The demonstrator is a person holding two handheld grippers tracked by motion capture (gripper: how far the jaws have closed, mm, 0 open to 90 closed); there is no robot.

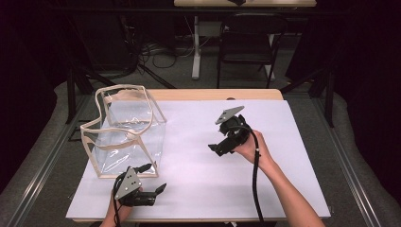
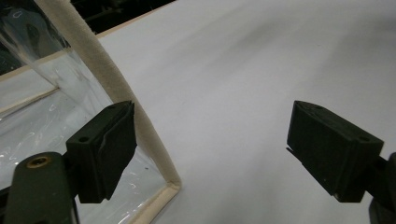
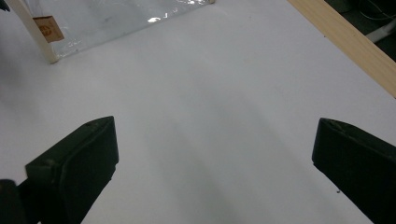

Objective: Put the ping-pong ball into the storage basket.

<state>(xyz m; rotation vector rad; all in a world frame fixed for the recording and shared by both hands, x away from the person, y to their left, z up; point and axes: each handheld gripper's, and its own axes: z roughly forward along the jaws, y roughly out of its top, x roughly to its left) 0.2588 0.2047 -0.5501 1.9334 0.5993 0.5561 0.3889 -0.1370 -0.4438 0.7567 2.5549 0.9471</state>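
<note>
On the matte white sheet [image 1: 198, 156], a boxy clear-plastic bag [image 1: 125, 135]; both claws, left [image 1: 153, 178] and right [image 1: 216, 147], spread.

The right gripper [image 3: 212, 172] holds its 2 black jaws wide apart above the white desk [image 3: 210, 107], nothing between them. Beyond the left jaw lies a clear plastic bag [image 3: 112, 18] with cream trim and a small tan tag. The desk's wooden edge runs past the right jaw.
</note>
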